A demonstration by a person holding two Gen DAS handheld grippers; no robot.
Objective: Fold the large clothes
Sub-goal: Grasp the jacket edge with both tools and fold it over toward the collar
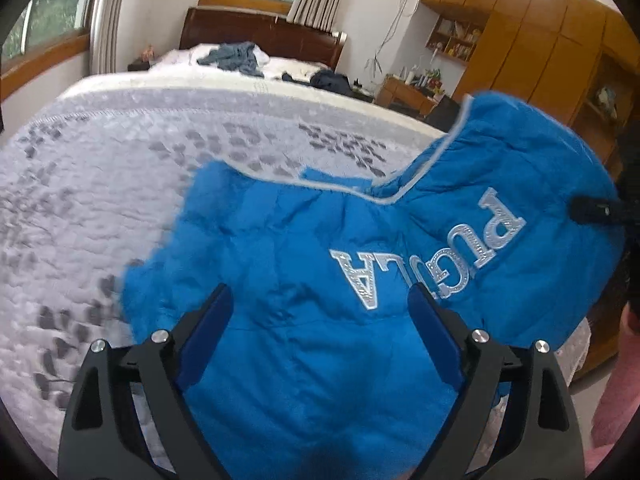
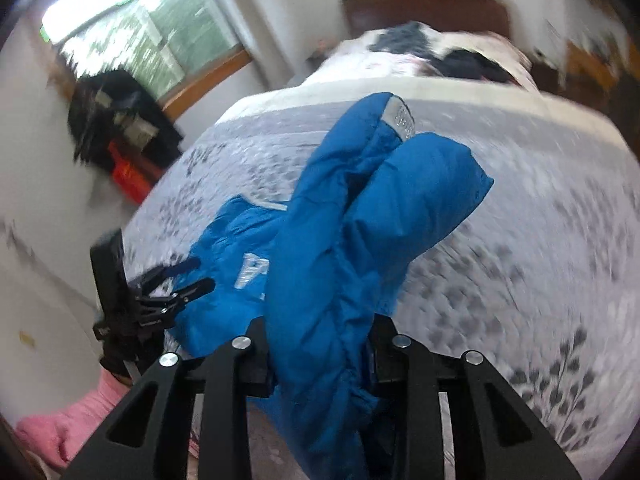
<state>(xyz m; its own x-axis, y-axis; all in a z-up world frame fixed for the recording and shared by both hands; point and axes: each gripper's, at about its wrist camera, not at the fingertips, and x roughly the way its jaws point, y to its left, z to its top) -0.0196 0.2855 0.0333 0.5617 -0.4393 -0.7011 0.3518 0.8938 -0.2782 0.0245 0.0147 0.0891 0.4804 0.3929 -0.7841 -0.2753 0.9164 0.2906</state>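
Observation:
A bright blue padded jacket point(image 1: 320, 220) with silver letters lies on the bed, its right part lifted off the bedspread. My left gripper point(image 1: 320, 304) hovers open just above the jacket's near part, with fabric showing between the two blue pads and no grip on it. In the right wrist view, my right gripper point(image 2: 320, 340) is shut on a thick fold of the jacket point(image 2: 400, 200), which rises up and away from the jaws. The right gripper's tip point(image 1: 592, 210) also shows at the right edge, pinching the raised side. The left gripper point(image 2: 188, 280) appears at the left, low beside the jacket.
The bed point(image 1: 120, 160) has a grey-white leaf-patterned cover. Loose dark clothes point(image 1: 236, 56) lie near the brown headboard point(image 1: 260, 28). A wooden wardrobe point(image 1: 540, 40) and a desk point(image 1: 404, 92) stand to the right. A pink sleeve point(image 2: 64, 428) is at the lower left.

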